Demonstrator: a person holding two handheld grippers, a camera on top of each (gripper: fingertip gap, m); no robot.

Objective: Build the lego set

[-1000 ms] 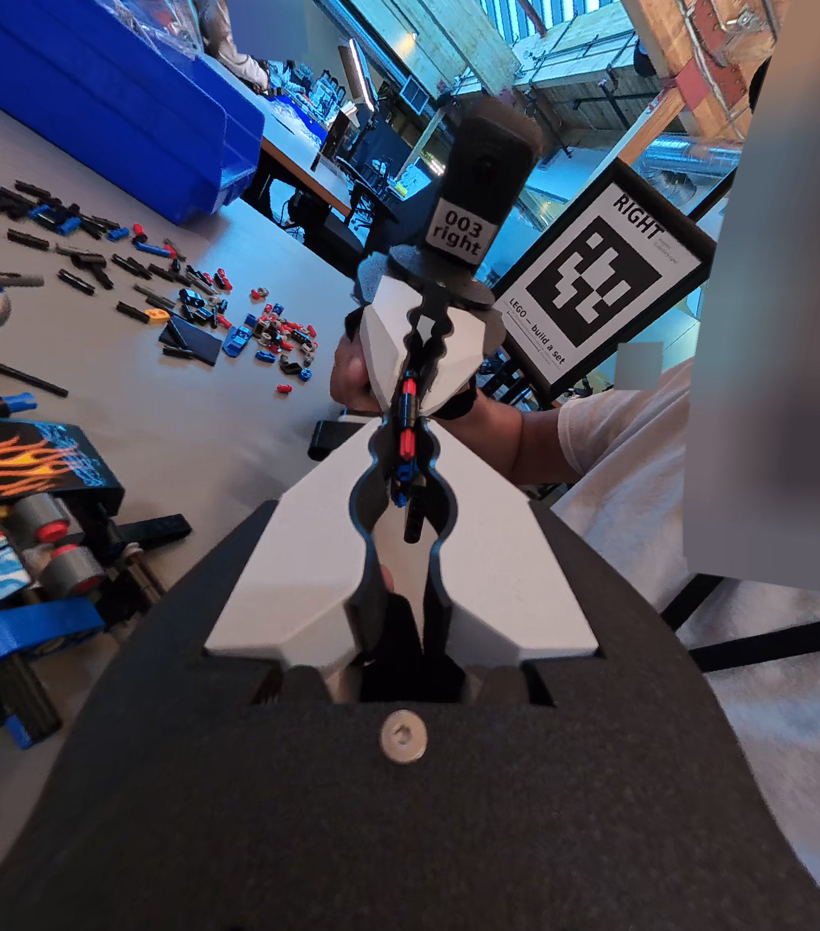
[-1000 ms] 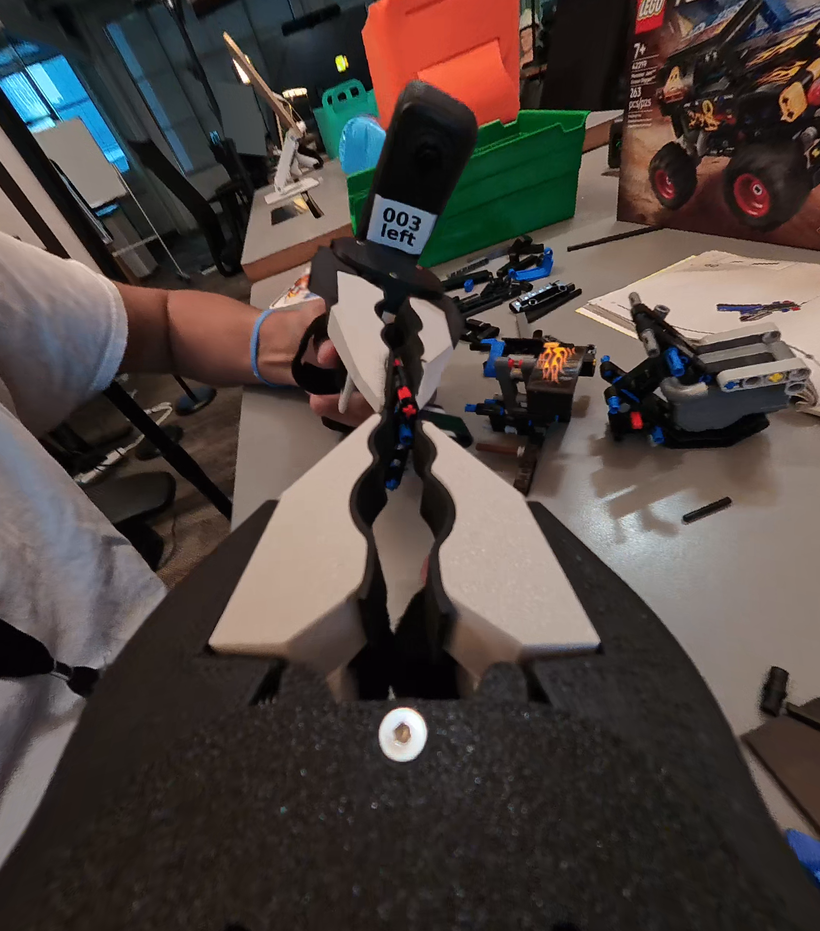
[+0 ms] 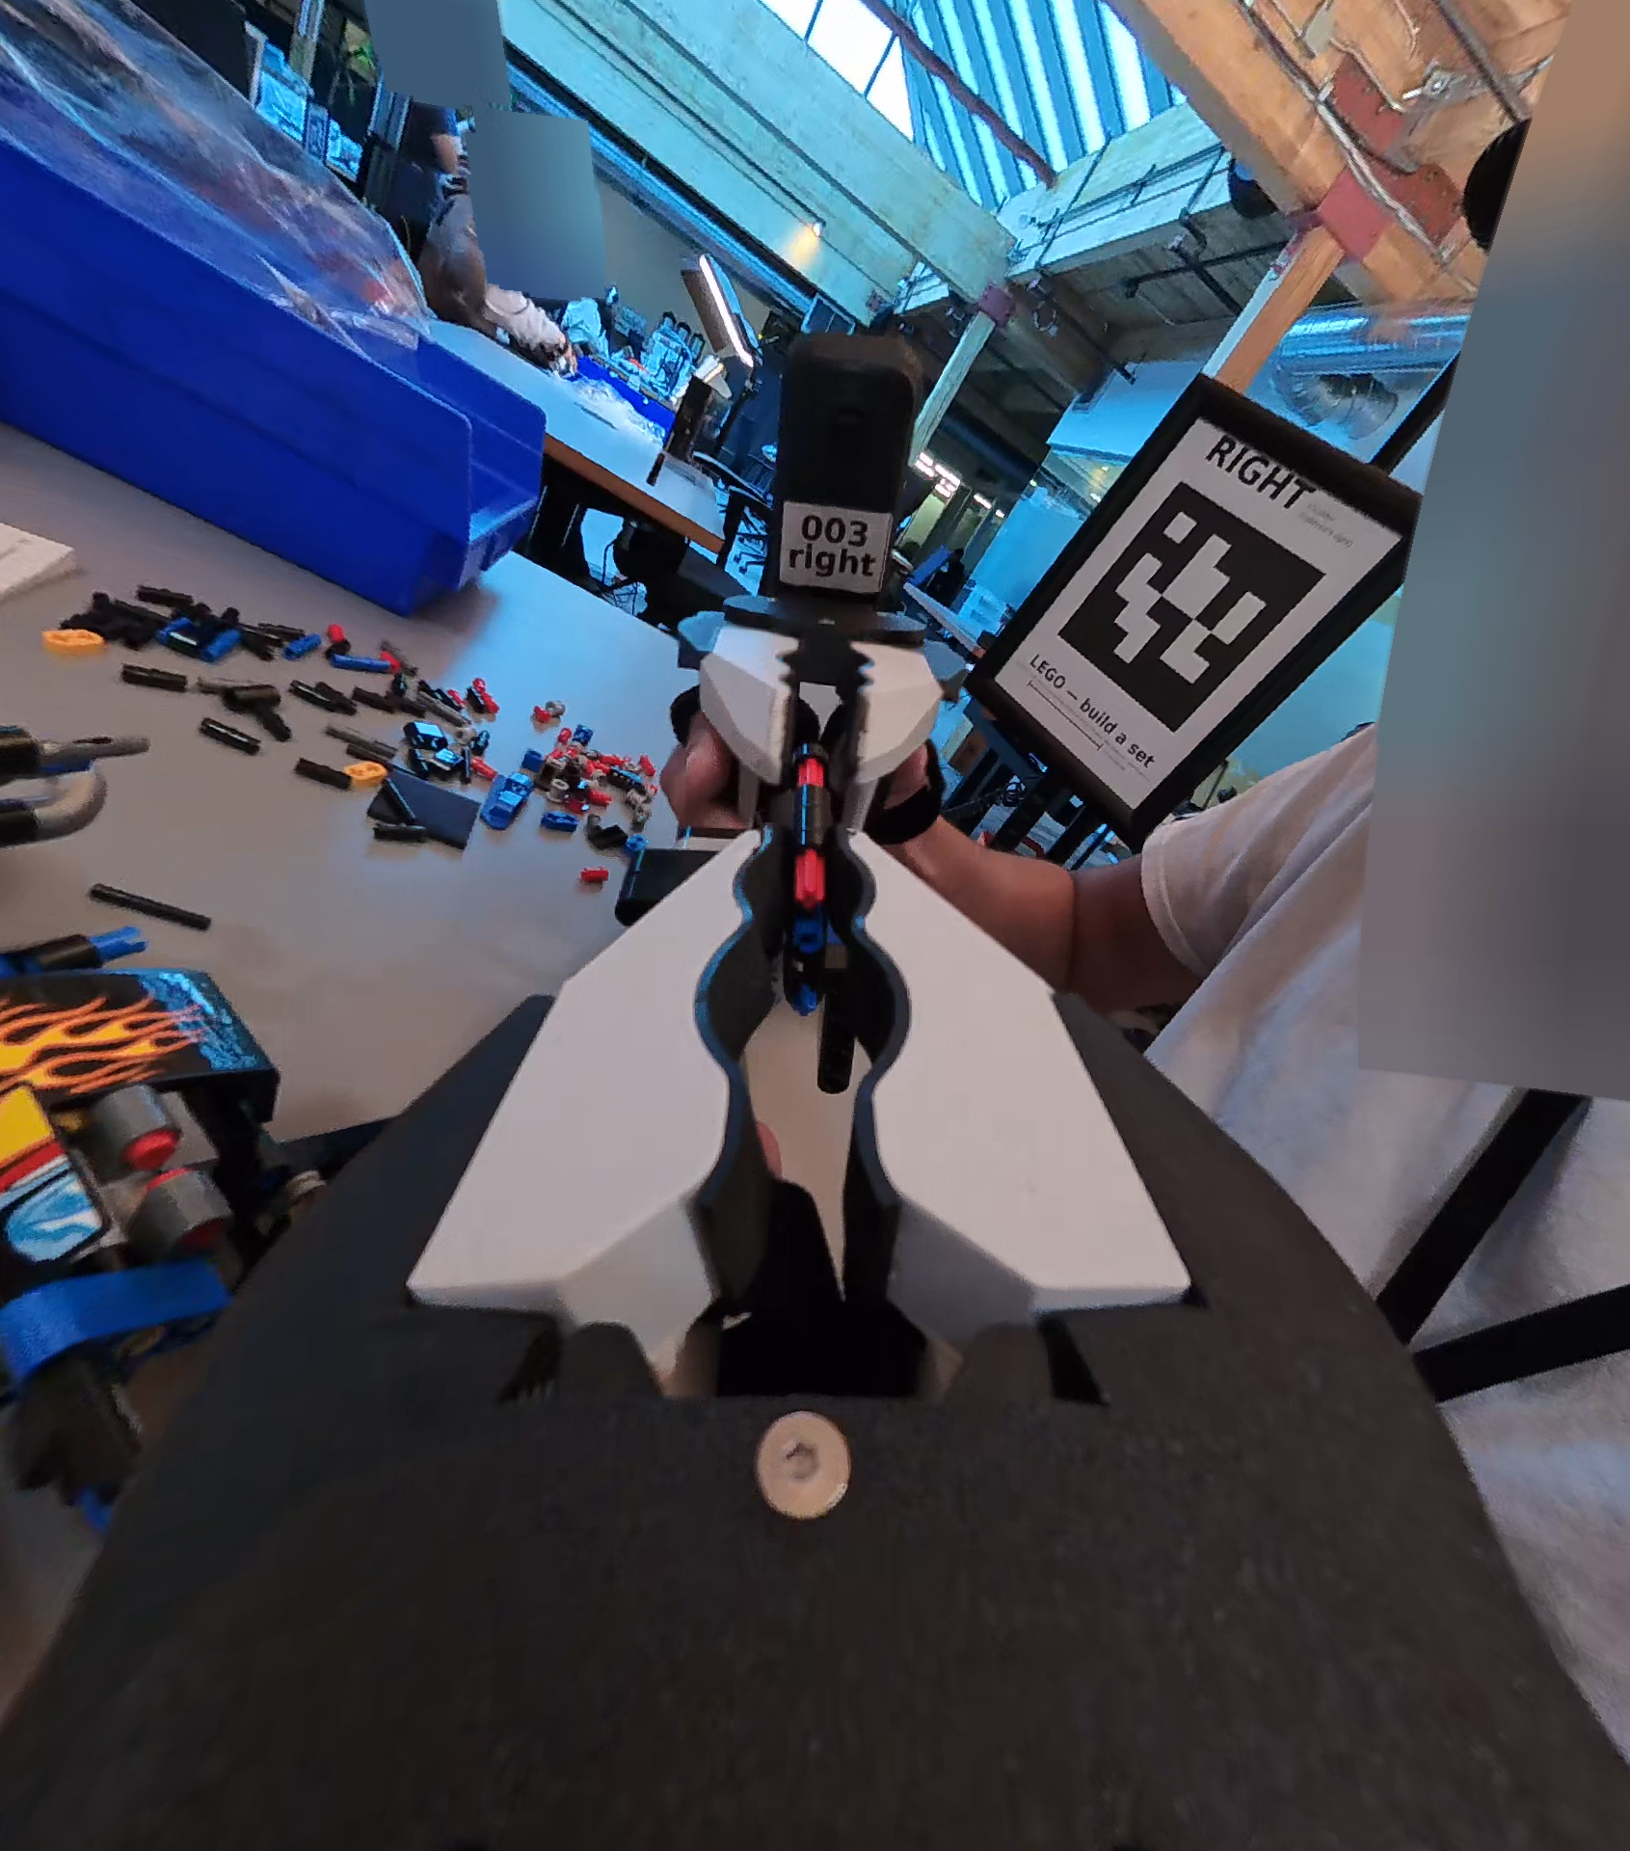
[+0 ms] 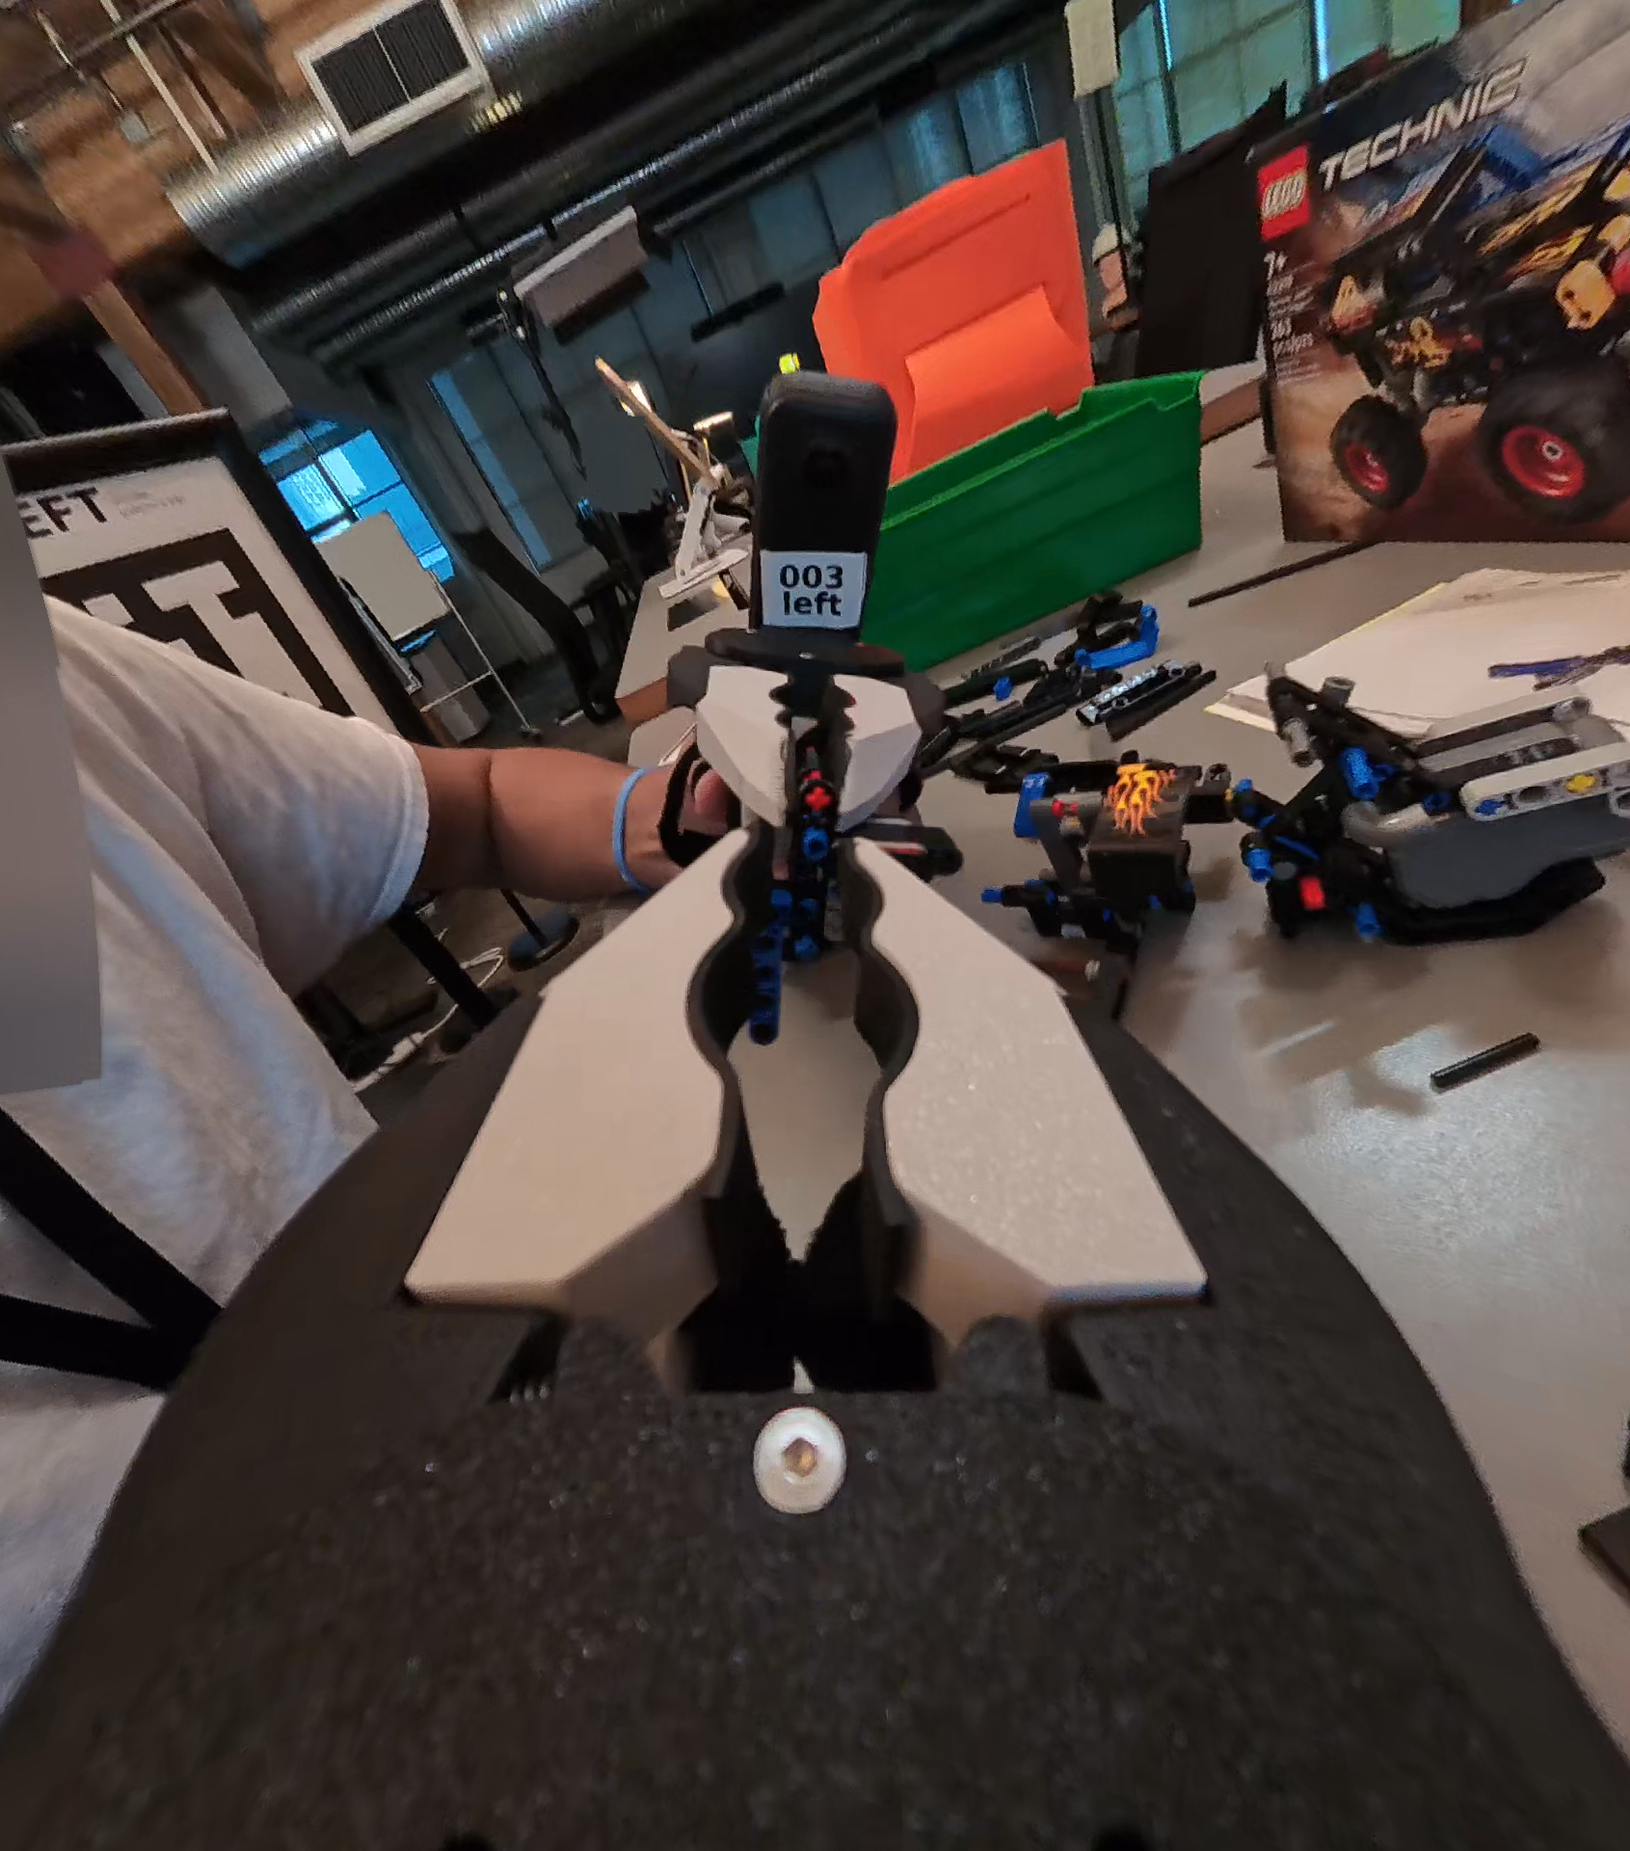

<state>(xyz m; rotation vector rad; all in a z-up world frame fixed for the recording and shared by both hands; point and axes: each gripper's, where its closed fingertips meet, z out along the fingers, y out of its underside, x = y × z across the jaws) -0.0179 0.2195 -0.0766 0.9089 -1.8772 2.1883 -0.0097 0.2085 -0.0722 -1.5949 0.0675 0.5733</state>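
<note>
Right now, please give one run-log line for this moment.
left gripper: shut on beam assembly | right gripper: shut on it, opposite end | held above table

Daylight enters through skylights [image 3: 931, 90] in the upper centre of the left wrist view, giving a cool, bright cast. In the right wrist view the ceiling is dim and motion-blurred at upper left; the surface [image 4: 1391, 1152] carries soft shadows and pale glare. Wide-angle distortion bends all edges; near foreground is soft.

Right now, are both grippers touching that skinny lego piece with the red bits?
Touching. The left wrist view shows the lego piece pinched by the left gripper and the right gripper facing it.
</note>
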